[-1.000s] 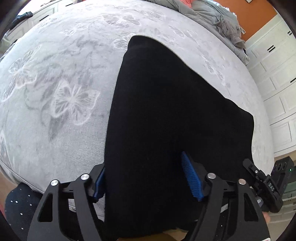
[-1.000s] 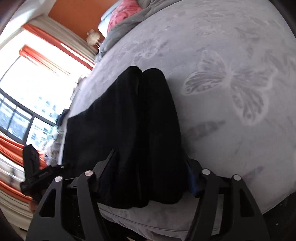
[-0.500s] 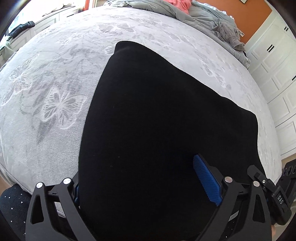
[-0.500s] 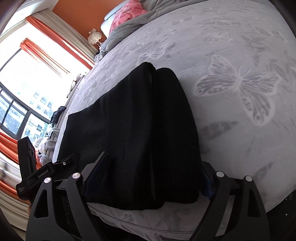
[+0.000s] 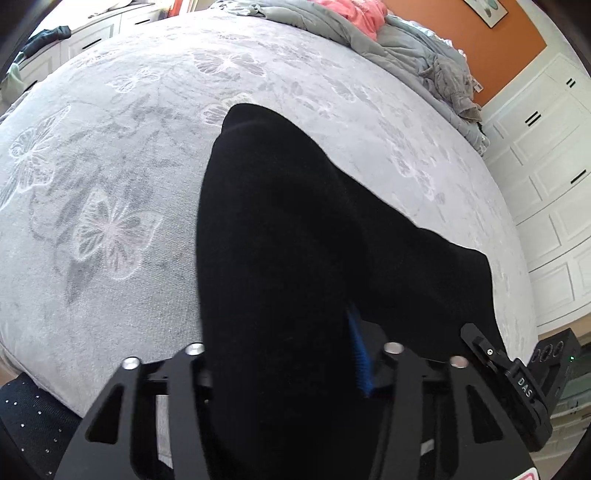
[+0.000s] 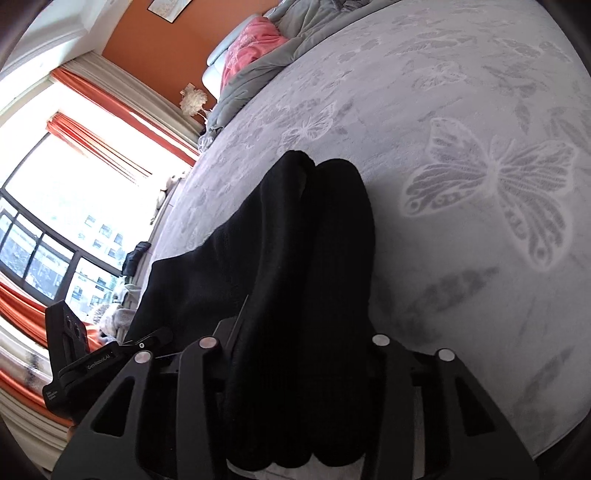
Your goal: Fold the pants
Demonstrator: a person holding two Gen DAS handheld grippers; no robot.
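Observation:
Black pants (image 5: 295,221) lie folded lengthwise on a grey bedspread (image 5: 110,184) printed with butterflies. Their near end bunches up between the fingers of my left gripper (image 5: 280,350). Its jaws are closing on that fabric, and the blue pad (image 5: 360,362) presses into the cloth. In the right wrist view the same pants (image 6: 317,229) show as two stacked ridges running away from me. My right gripper (image 6: 299,332) is closing on their near end too, with cloth filling the gap and hiding both pads.
A rumpled grey duvet and pink bedding (image 5: 354,18) lie at the far end of the bed. White wardrobe doors (image 5: 546,147) stand to the right. A bright window with orange curtains (image 6: 74,166) is on the other side. The bed's edge (image 6: 498,424) is just below my grippers.
Both pairs of jaws stood wider half a second ago and have since closed in on the pants' near end. The fabric there is now gathered and slightly raised.

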